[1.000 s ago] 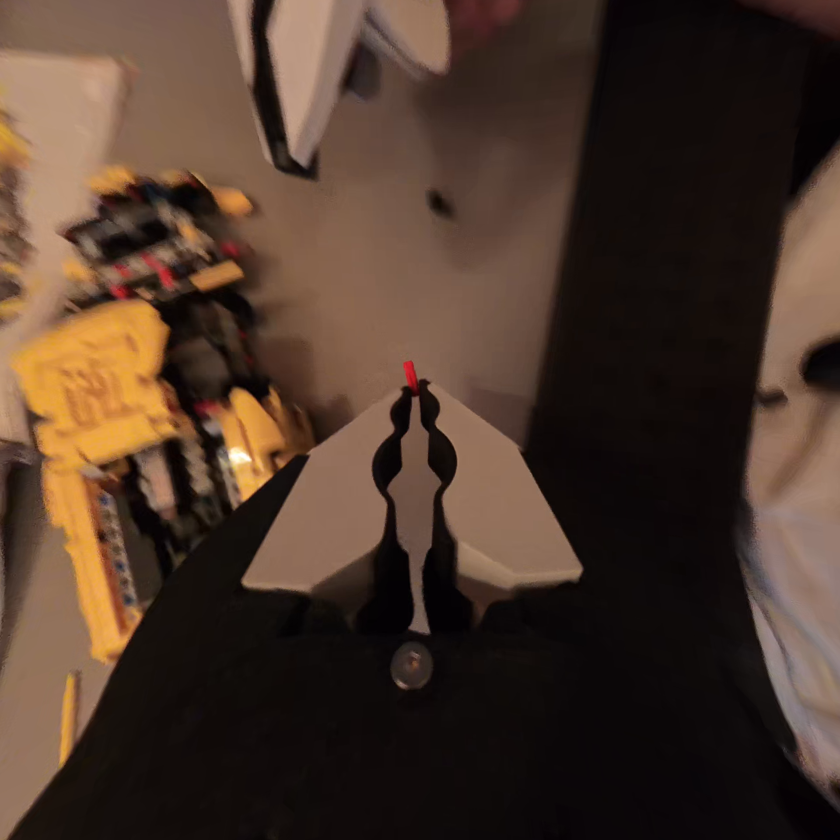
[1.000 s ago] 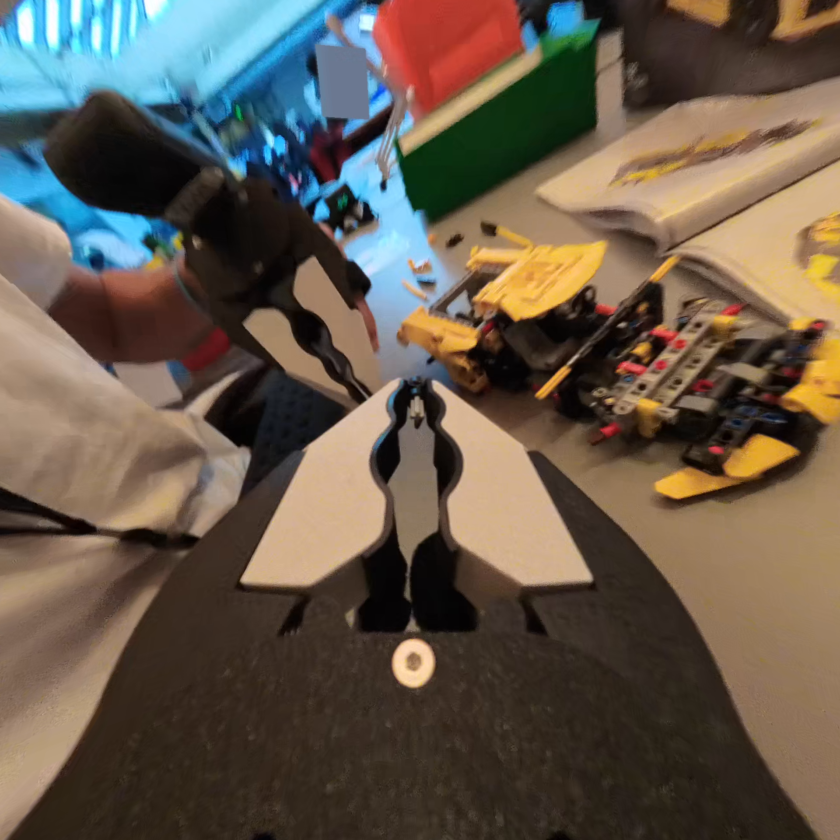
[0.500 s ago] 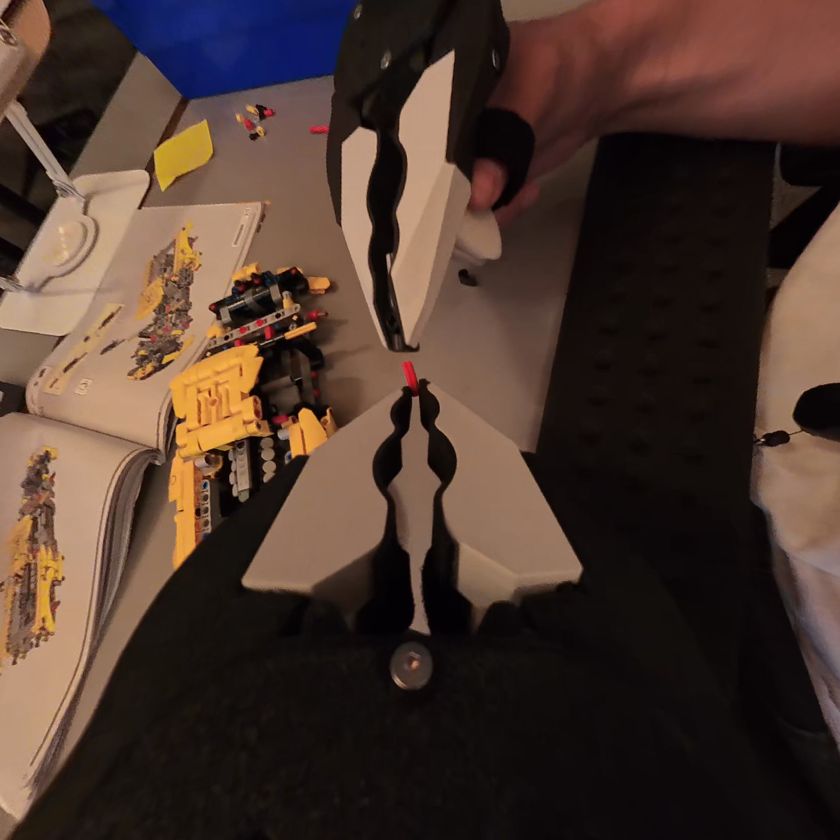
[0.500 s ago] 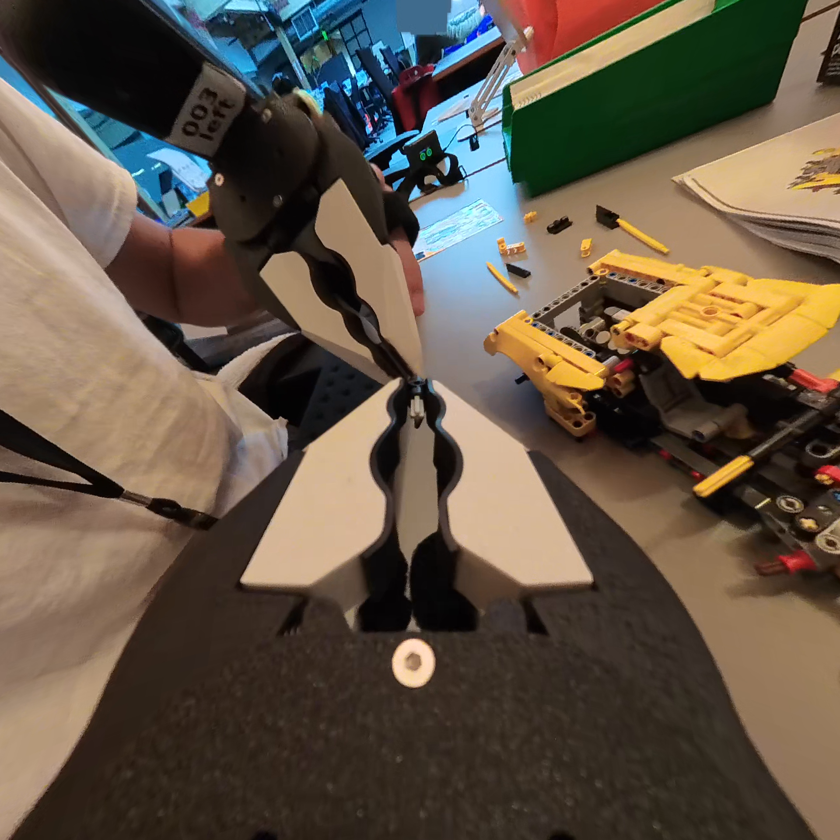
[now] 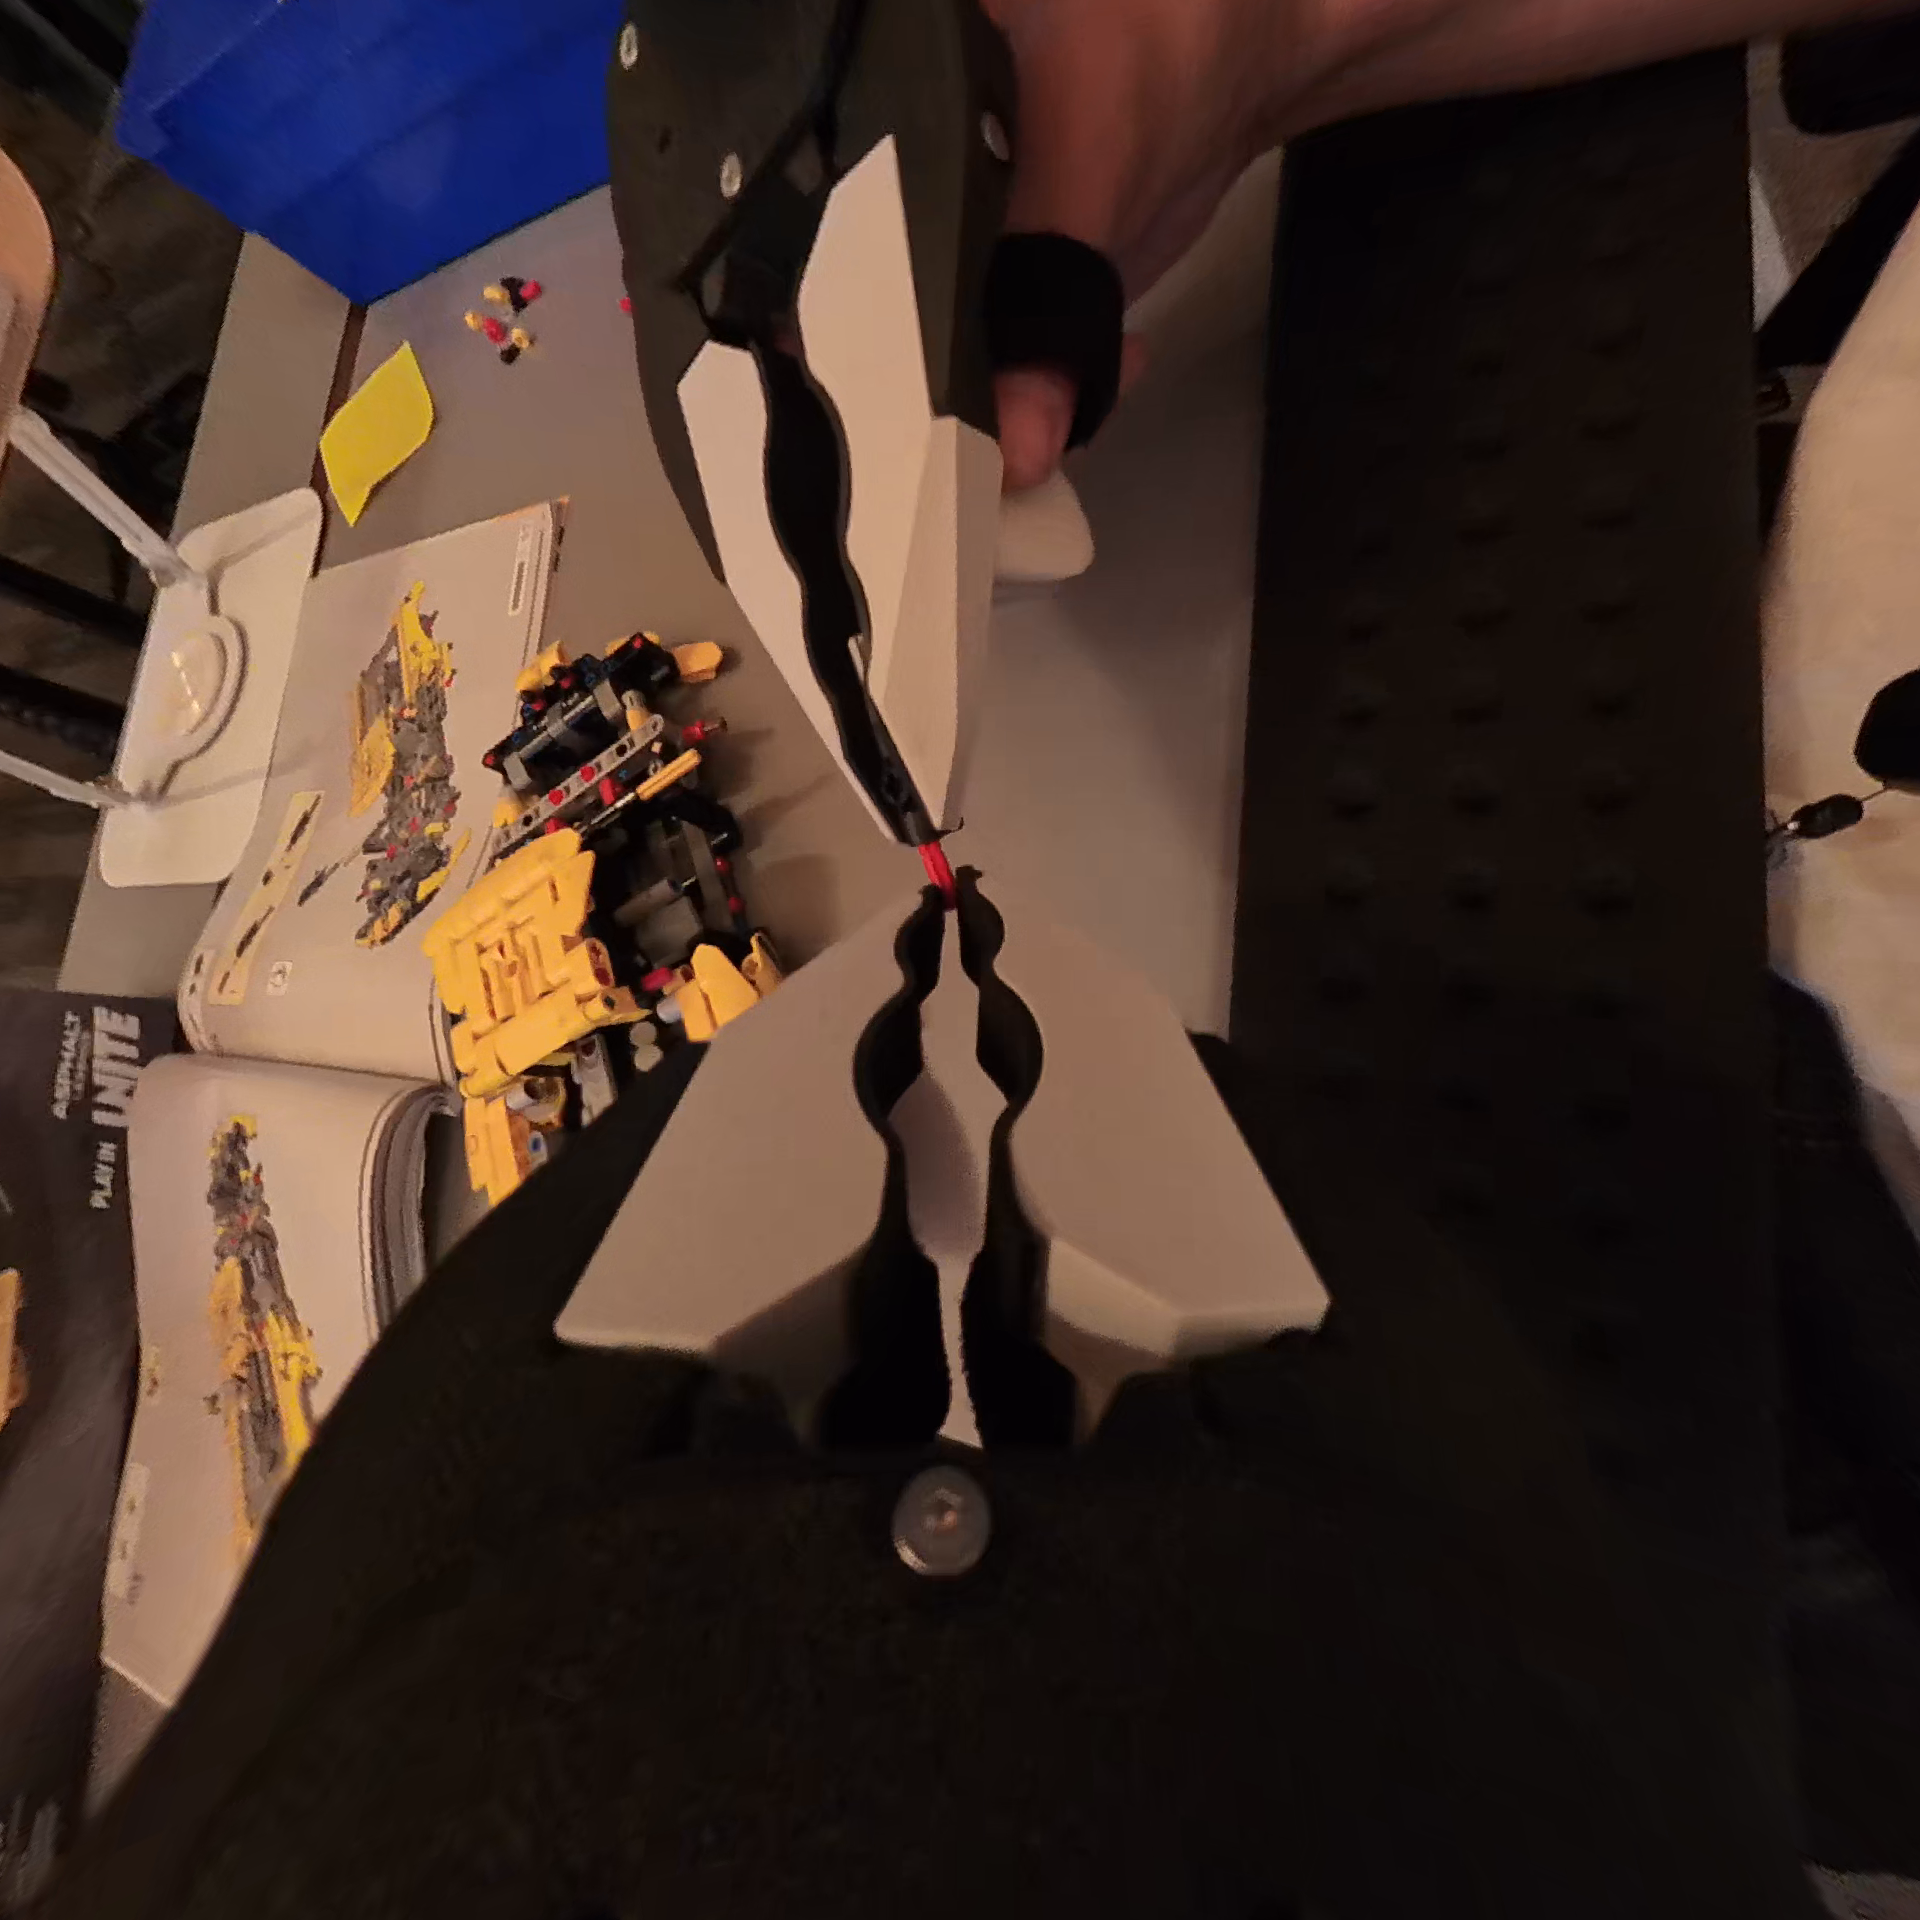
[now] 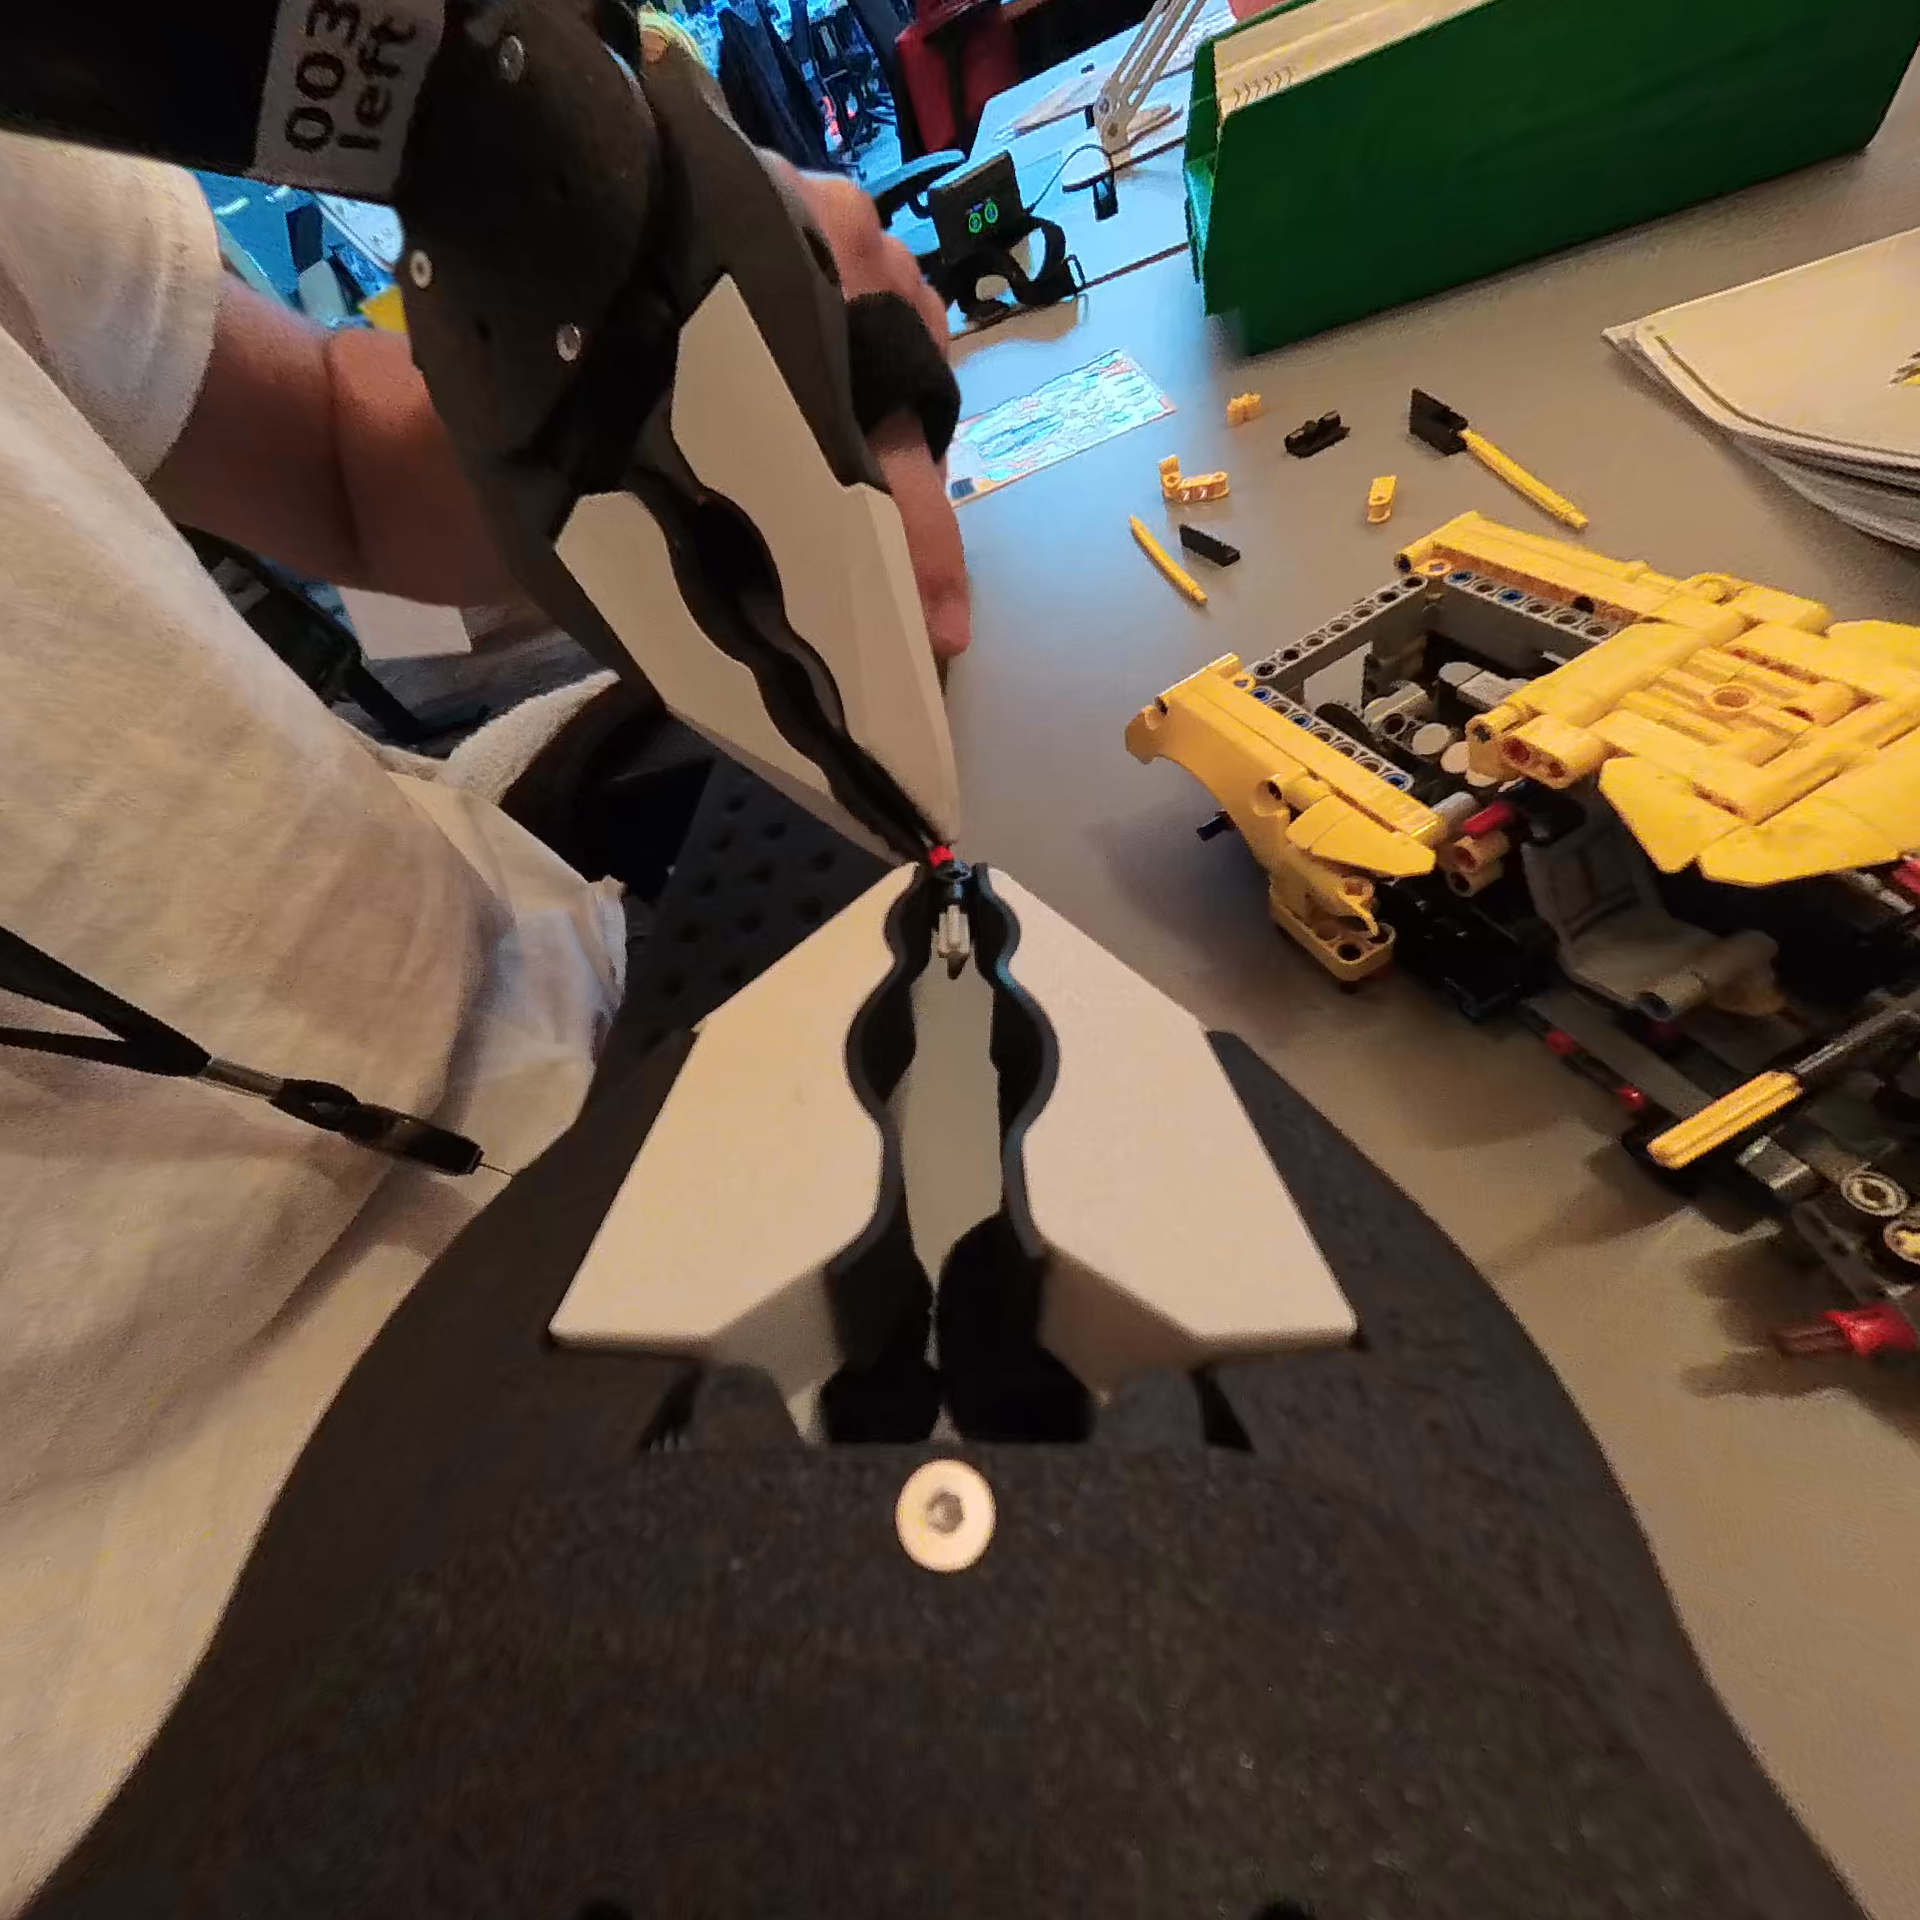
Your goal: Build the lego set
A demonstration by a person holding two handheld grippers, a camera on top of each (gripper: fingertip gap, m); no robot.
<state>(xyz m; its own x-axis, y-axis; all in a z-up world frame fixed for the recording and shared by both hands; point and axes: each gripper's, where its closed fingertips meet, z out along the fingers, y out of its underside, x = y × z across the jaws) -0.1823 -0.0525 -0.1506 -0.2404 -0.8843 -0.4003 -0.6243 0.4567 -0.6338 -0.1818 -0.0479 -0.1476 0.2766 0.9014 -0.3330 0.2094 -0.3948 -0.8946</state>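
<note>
Tip-to-tip mating of two small pieces, held in the air just ahead of both grippers

Left gripper [image 5: 951,899] pressed together on a red pin [image 5: 934,864], smooth plastic, thin, its long axis running straight forward off the tips; right gripper [image 6: 953,878] pinching a small black-and-grey connector [image 6: 952,914], also lengthwise between its pale wedge-shaped fingers; the two pieces meet end to end, apparently touching, axes close to one line, so the coming push looks to be straight along that axis, either hand equally near; how far the pin is seated cannot be told; beyond, to the right gripper's forward right, the yellow lego model [image 6: 1558,769] on the grey matte worktop [image 6: 1091,644], studded beams, glossy panels; farther, loose yellow and black pieces [image 6: 1195,486]; an open instruction booklet [image 5: 416,748] and a green bin [image 6: 1507,156].
</note>
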